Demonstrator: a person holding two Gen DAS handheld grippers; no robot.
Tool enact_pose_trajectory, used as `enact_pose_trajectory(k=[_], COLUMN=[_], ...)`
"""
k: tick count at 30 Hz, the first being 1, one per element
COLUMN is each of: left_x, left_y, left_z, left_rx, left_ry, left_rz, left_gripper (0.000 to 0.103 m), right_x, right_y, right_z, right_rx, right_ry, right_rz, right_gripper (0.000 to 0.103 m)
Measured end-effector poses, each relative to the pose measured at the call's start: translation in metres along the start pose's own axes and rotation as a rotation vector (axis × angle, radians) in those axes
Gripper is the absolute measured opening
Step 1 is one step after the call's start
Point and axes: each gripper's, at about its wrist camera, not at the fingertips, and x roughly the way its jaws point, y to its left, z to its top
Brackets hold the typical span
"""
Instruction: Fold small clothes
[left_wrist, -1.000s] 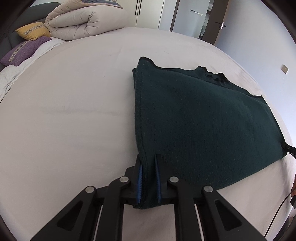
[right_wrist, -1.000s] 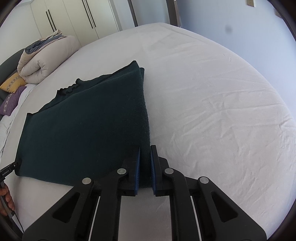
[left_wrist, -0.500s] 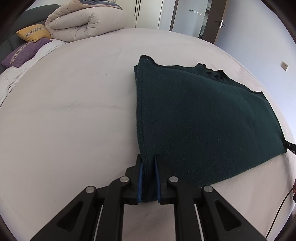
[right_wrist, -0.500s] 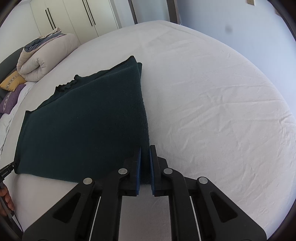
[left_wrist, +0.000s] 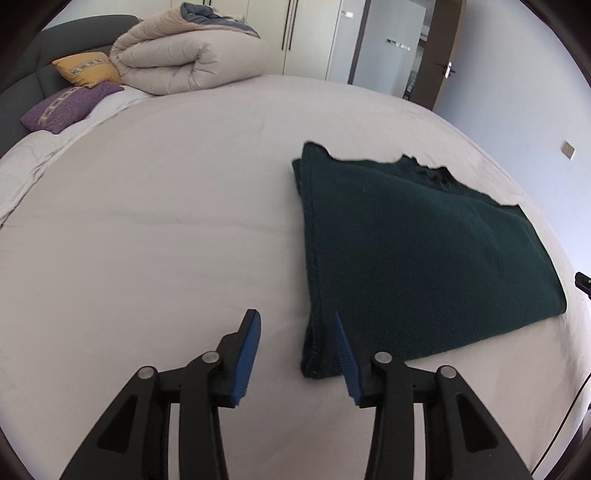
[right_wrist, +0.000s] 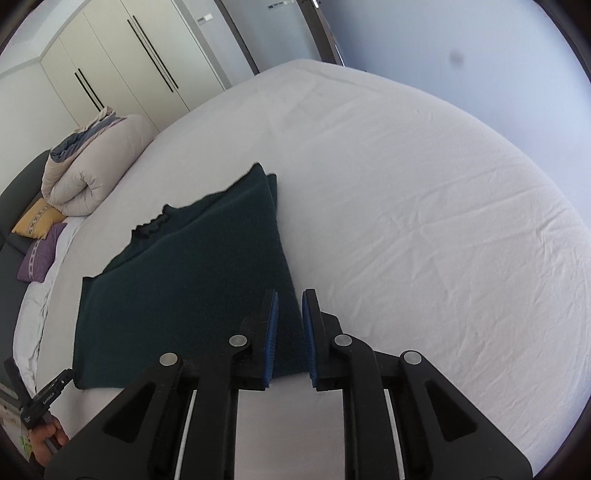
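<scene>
A dark green knitted garment (left_wrist: 424, 258) lies folded flat on the white bed sheet (left_wrist: 166, 240). My left gripper (left_wrist: 294, 314) hangs just above the garment's near left corner, and its jaws are opening wide. That corner lies loose on the sheet between the fingers, close to the right blue pad (left_wrist: 345, 350), and no pad presses it. In the right wrist view the same garment (right_wrist: 192, 288) stretches off to the left. My right gripper (right_wrist: 291, 293) is over its near right corner; the jaws are opening a little, with cloth showing in the narrow gap.
A rolled beige duvet (left_wrist: 188, 59), a yellow cushion (left_wrist: 88, 68) and a purple cushion (left_wrist: 68, 107) sit by the dark headboard. Wardrobe doors (right_wrist: 122, 70) and a door stand behind. A person's hand (right_wrist: 48, 435) holding the other gripper shows at lower left in the right wrist view.
Both grippers were shut on the garment's near corners. The left jaws have sprung wide and let go; the right jaws have parted slightly. Both views have lifted and drawn back a little.
</scene>
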Motion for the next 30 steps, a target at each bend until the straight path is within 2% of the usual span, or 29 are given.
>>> enact_pose_trajectory(k=[2, 4, 7, 9, 11, 12, 13, 14, 16, 17, 18, 19, 20, 22, 25, 27, 30], left_x=[-0.010, -0.011, 0.007, 0.029, 0.056, 0.069, 0.083, 0.097, 0.127, 0.134, 0.136, 0.137, 0.137, 0.136, 0.136, 0.137, 0.136], left_y=[-0.003, -0.016, -0.045, -0.063, -0.074, -0.077, -0.078, -0.078, -0.068, -0.060, -0.053, -0.048, -0.045, -0.045, -0.046, -0.042, -0.040], left_z=[0.014, 0.032, 0.061, 0.078, 0.091, 0.096, 0.100, 0.103, 0.102, 0.099, 0.096, 0.094, 0.093, 0.093, 0.091, 0.091, 0.089], left_rx=[0.003, 0.032, 0.079, 0.100, 0.099, 0.102, 0.109, 0.115, 0.091, 0.073, 0.061, 0.049, 0.038, 0.045, 0.048, 0.045, 0.034], left_ry=[-0.036, -0.052, -0.062, -0.060, -0.028, -0.020, -0.012, 0.008, 0.059, 0.051, 0.025, 0.015, 0.006, -0.001, -0.010, -0.017, -0.023], left_rz=[-0.019, -0.045, -0.074, -0.070, -0.069, -0.060, -0.038, -0.014, -0.002, -0.019, -0.042, -0.068, -0.087, -0.096, -0.099, -0.106, -0.122], left_gripper=[0.046, 0.048, 0.048, 0.049, 0.051, 0.051, 0.051, 0.051, 0.053, 0.058, 0.062, 0.062, 0.062, 0.062, 0.062, 0.062, 0.063], right_x=[-0.004, 0.007, 0.045, 0.075, 0.105, 0.120, 0.132, 0.144, 0.168, 0.179, 0.190, 0.201, 0.209, 0.217, 0.210, 0.199, 0.182], right_y=[0.020, 0.048, 0.093, 0.124, 0.150, 0.160, 0.169, 0.176, 0.187, 0.188, 0.185, 0.178, 0.168, 0.141, 0.093, 0.059, 0.009], right_z=[0.011, 0.021, 0.030, 0.033, 0.034, 0.035, 0.034, 0.034, 0.036, 0.037, 0.037, 0.038, 0.040, 0.048, 0.063, 0.071, 0.073], right_rx=[-0.016, -0.041, -0.034, -0.041, -0.042, -0.019, 0.006, 0.027, 0.039, 0.048, 0.060, 0.082, 0.108, 0.163, 0.288, 0.339, 0.445], right_ry=[-0.018, 0.009, 0.094, 0.139, 0.175, 0.197, 0.211, 0.219, 0.244, 0.253, 0.264, 0.269, 0.261, 0.240, 0.146, 0.067, -0.003], right_rz=[0.074, 0.166, 0.315, 0.368, 0.404, 0.429, 0.458, 0.489, 0.514, 0.507, 0.497, 0.484, 0.497, 0.520, 0.541, 0.445, 0.353], right_gripper=[0.013, 0.014, 0.014, 0.014, 0.025, 0.036, 0.053, 0.061, 0.061, 0.061, 0.061, 0.056, 0.044, 0.029, 0.028, 0.029, 0.030])
